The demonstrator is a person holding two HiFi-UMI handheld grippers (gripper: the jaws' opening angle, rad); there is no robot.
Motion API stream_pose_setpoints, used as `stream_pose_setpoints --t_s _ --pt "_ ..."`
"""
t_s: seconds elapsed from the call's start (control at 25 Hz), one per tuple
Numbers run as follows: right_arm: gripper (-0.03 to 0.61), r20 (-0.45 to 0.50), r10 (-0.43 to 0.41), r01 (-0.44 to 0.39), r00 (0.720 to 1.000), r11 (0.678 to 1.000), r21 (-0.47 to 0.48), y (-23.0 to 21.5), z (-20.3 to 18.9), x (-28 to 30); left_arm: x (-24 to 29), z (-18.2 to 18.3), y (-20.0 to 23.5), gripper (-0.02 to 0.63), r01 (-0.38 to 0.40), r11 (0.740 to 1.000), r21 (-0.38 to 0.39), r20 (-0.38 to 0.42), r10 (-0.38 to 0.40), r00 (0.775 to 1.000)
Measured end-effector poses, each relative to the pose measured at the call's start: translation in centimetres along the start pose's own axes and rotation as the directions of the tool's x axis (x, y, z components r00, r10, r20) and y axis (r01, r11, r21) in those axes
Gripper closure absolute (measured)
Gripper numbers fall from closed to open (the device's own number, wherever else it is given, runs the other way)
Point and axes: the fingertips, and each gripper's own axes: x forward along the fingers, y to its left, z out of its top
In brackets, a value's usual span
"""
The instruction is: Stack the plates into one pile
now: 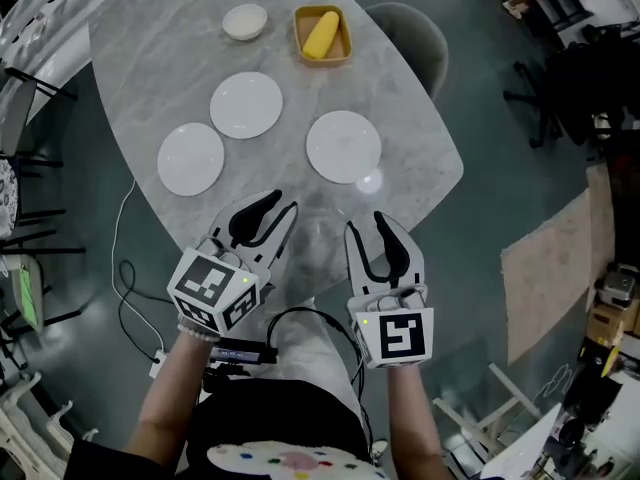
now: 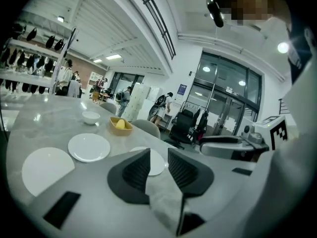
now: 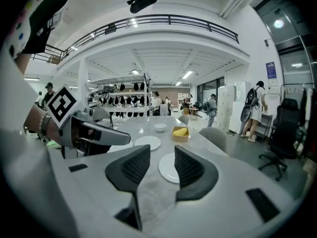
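The 3 plates [image 1: 246, 105] are white, the table [image 1: 150, 53] grey-marbled.

three white plates [image 1: 246, 105], flat, unstacked

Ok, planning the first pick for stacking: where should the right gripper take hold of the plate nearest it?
Grip the near rim of the right-hand plate, coming in low from the near edge of the table. It lies flat, so probably only the rim offers a pinch: one jaw above, one beneath.
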Motion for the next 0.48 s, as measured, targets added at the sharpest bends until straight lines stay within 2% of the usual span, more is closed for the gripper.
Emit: stream_pose_setpoints --t_s 0.32,0.48 --pt "0.442 -0.017 -0.003 0.003 1.0 1.0 0.015 -2.2 -1.1 0.4 4.4 -2.2 0.9 0.505 -0.002 0.985 -0.175 -0.042 -0.005 0.999" --pt "0.442 -0.015 0.023 -0.023 1.0 0.999 0.032 -2.6 -1.9 0.5 6.3 -3.8 1.8 0.494 -0.042 0.955 -0.295 -0.081 0.019 0.997"
